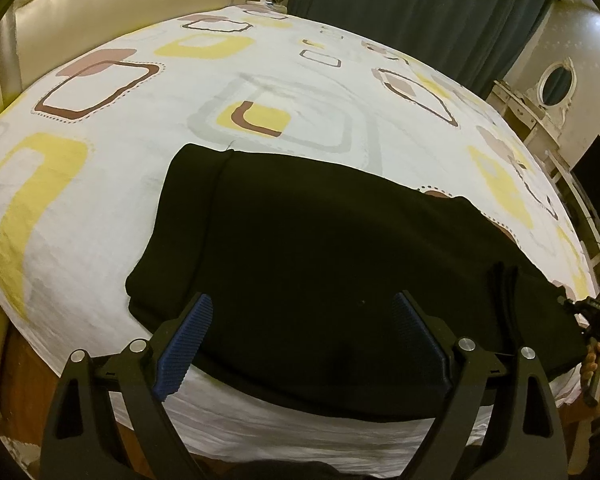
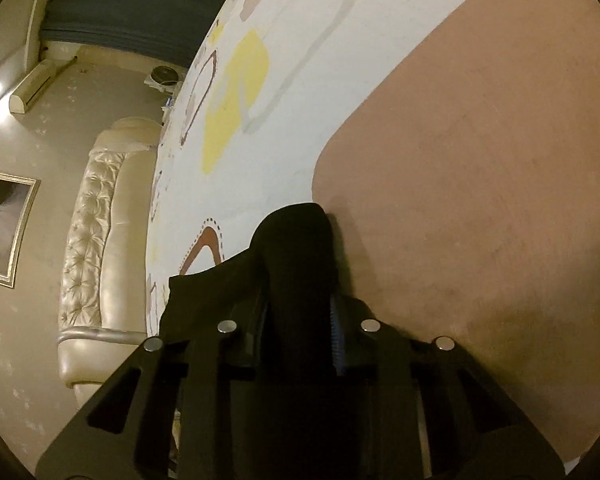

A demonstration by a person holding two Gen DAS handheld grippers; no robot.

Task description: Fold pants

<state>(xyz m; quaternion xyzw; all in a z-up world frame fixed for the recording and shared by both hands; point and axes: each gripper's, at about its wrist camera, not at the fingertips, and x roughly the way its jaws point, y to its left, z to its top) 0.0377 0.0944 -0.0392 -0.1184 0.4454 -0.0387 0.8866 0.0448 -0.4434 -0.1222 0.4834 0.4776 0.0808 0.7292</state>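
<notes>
So the black pants (image 1: 320, 248) are lying folded on the bed (image 1: 100, 200), right in front of my left tongs (image 1: 302, 312) and stretching off to their right. My left tongs are spread wide with nothing in them, both blue pads hovering over the near edge of the fabric, one toward each side of the bundle. Over on the far right of that view you can see my right hand (image 1: 598, 364) down at the end of the pants. My right tongs (image 2: 300, 280) are pinched narrow on a bunched-up bit of the pants, the black cloth poking out past the tips, with one ribbed blue pad (image 2: 337, 332) showing just right of it. Past those tips is the patterned bedsheet (image 2: 292, 140), a big tan patch to the right of the tongs and yellow and brown squares to the left. Further left there's the cream tufted headboard (image 2: 96, 220) and a framed picture (image 2: 4, 224) on the wall.
</notes>
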